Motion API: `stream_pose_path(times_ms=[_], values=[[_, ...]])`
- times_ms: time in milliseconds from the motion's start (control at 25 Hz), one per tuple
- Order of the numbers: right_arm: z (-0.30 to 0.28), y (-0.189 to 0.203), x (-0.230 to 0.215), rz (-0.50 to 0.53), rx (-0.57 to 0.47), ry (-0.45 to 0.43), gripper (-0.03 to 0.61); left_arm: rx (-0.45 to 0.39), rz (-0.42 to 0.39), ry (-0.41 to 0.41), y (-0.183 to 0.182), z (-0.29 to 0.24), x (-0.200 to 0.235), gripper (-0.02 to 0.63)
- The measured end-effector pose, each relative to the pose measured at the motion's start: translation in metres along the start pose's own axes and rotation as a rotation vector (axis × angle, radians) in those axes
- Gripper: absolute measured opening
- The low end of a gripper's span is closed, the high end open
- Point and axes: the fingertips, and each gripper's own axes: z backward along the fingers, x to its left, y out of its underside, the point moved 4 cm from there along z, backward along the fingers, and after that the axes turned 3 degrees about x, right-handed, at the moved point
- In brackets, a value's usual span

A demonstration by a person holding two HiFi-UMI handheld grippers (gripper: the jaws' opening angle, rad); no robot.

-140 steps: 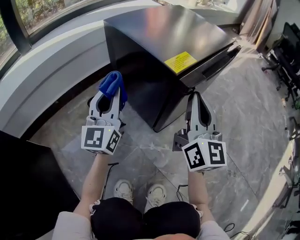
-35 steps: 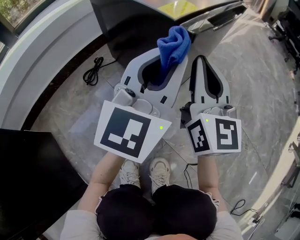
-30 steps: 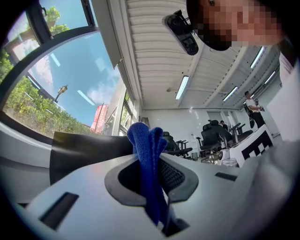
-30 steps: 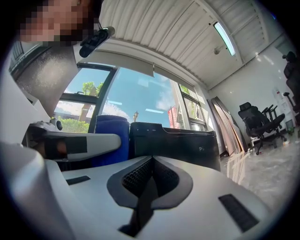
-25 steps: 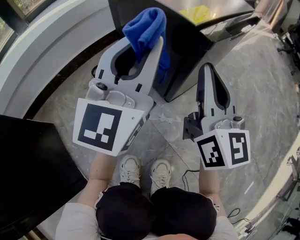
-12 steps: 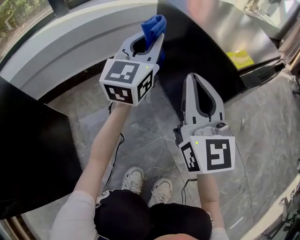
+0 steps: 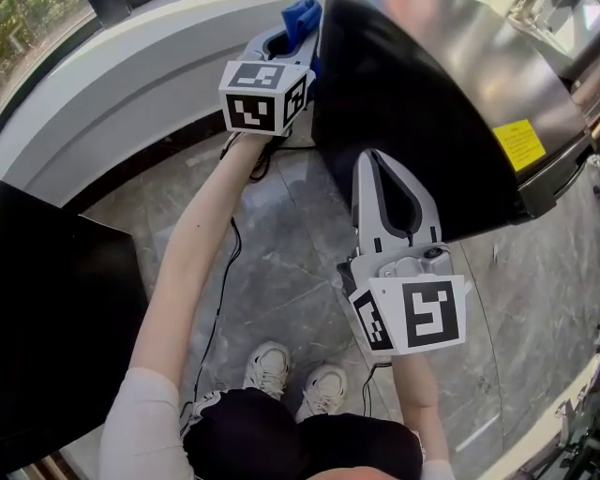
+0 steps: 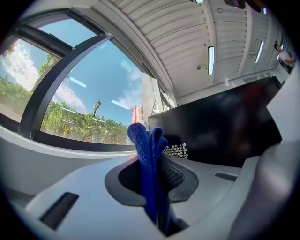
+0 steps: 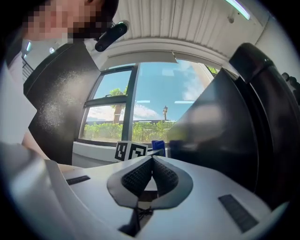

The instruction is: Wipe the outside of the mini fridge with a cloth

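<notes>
Step, likely: start of wipe. Left gripper (image 7: 296, 36) at 12 o'clock, jaws clamped on blue terry cloth (image 7: 300, 15), just beside side wall of black glossy mini fridge (image 7: 412, 112); contact unclear. Right gripper (image 7: 369, 164) jaws pressed together, empty. Next: press cloth flat on wall, stroke along it

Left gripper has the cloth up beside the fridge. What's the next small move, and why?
Probably ease the left gripper rightward until the blue cloth presses flat on the mini fridge. The jaws are clamped on the cloth, and its free end stands next to the dark side panel, but firm contact isn't visible.
</notes>
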Motion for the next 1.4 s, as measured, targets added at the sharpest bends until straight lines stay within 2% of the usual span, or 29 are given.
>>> stream_pose_path(times_ms=[400,560,1080,1240,1400], values=[[-0.013,0.015,-0.011,0.007,0.030,0.020,0.011,0.035,-0.012,0.008,0.023,-0.016,0.005,0.057],[-0.014,0.016,-0.010,0.015,0.032,0.016,0.011,0.039,0.027,0.025,0.029,-0.019,0.001,0.057],[-0.009,0.016,0.000,0.064,0.023,-0.003,0.011,0.006,0.041,0.078,0.024,-0.015,-0.014,0.057],[-0.004,0.011,-0.001,0.076,0.014,0.010,0.011,0.000,0.085,0.091,0.022,-0.008,-0.024,0.058],[0.003,0.006,0.001,0.096,0.007,0.025,0.011,-0.003,0.076,0.102,0.020,0.004,-0.041,0.058]])
